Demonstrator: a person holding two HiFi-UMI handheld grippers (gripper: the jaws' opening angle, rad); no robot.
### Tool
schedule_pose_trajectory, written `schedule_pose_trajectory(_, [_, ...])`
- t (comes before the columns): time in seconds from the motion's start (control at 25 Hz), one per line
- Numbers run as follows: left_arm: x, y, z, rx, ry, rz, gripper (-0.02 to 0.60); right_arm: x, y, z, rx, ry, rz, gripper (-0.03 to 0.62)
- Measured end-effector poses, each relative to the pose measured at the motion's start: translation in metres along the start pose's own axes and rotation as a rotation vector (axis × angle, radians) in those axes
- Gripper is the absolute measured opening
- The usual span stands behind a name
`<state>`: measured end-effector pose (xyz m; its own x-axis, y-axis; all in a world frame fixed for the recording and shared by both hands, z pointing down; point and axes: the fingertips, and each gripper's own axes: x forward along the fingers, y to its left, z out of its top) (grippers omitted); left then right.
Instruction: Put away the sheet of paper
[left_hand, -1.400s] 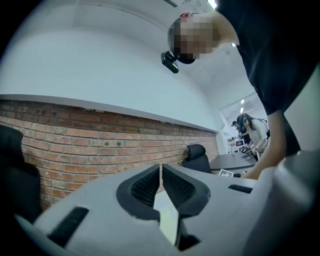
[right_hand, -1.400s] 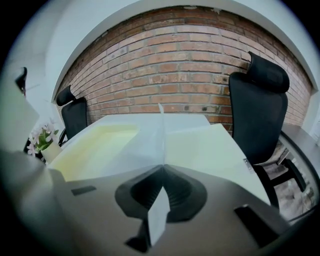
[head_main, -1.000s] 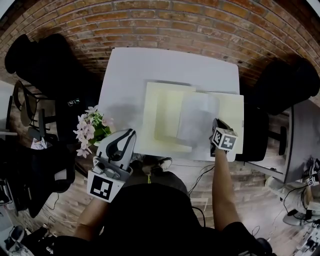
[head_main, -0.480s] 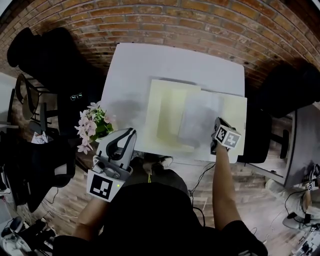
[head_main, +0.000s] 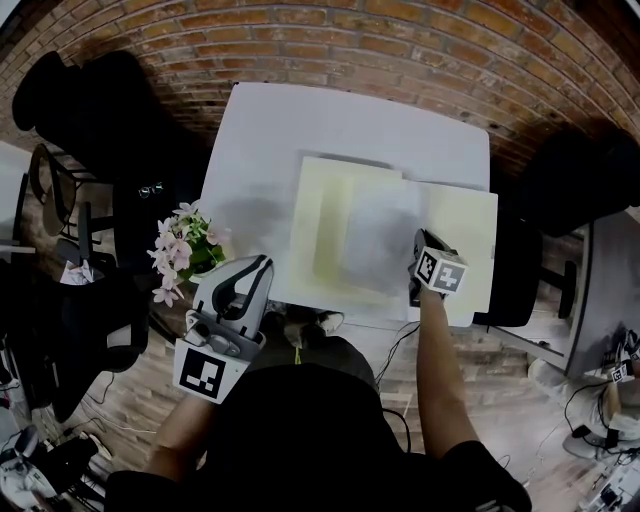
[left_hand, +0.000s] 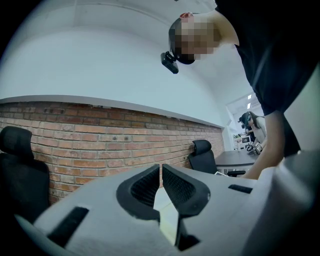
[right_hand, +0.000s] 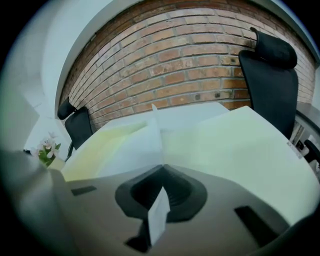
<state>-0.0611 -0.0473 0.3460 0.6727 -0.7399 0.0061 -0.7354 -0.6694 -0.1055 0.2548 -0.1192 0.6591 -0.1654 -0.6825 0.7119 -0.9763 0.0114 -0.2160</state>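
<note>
The white sheet of paper (head_main: 378, 236) hangs over an open pale yellow folder (head_main: 318, 232) on the white table (head_main: 300, 125). My right gripper (head_main: 420, 248) is shut on the sheet's near right edge; in the right gripper view the sheet (right_hand: 142, 145) rises from the closed jaws (right_hand: 161, 167), and a slip of its edge shows between the pads. The folder's right flap (right_hand: 240, 145) lies beyond. My left gripper (head_main: 257, 268) is held off the table's near left corner, jaws together with nothing in them, pointing at the brick wall in the left gripper view (left_hand: 161, 166).
A pot of pink flowers (head_main: 183, 252) stands beside the table's near left corner, close to the left gripper. Black office chairs stand at the far left (head_main: 75, 95) and at the right (head_main: 580, 170). A brick wall (head_main: 400, 40) runs behind the table.
My right gripper has moved left with the sheet, which now covers more of the folder's middle. The left gripper has stayed where it was.
</note>
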Motion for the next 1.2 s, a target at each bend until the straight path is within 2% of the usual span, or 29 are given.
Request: schedule_pose_trajectory(1.2, [-0.02, 0.008, -0.006, -0.008, 0.022, 0.049, 0.038, 0.036, 0.071, -0.016, -0.047, 0.1, 0.112, 0.014])
